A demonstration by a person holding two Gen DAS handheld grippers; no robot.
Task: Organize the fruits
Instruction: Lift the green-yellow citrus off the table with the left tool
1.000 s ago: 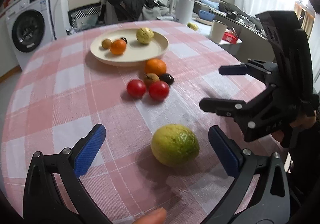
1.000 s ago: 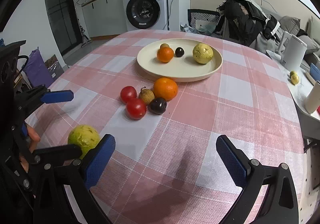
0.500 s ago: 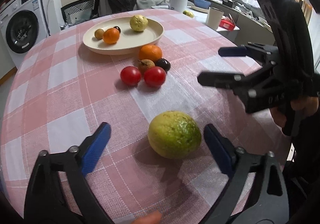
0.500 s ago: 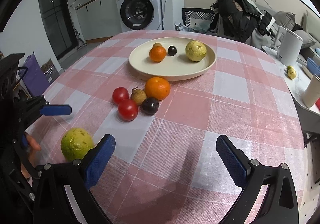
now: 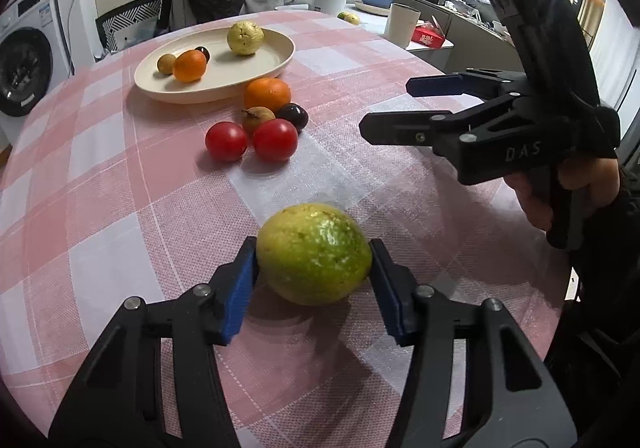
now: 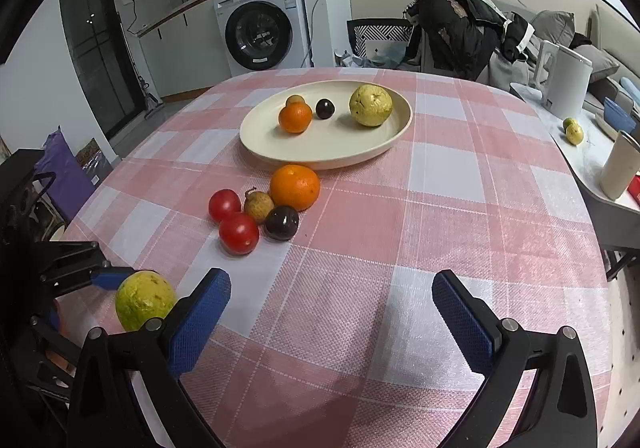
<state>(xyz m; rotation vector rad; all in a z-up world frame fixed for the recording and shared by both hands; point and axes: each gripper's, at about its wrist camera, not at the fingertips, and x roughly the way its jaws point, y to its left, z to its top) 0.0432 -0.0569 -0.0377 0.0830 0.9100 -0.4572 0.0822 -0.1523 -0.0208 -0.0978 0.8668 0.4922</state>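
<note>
Guava (image 5: 313,253) pinched inside left gripper (image 5: 314,280).

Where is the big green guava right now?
In the left wrist view the big green guava sits low centre between the left gripper pads, on the pink checked tablecloth, nearer than the two red tomatoes.

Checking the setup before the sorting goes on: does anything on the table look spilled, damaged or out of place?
Nothing spilled or broken. Five fruits sit bunched on the cloth just off the plate: an orange, two tomatoes, a dark plum and a small brown fruit. The left claw grips a green guava.
</note>
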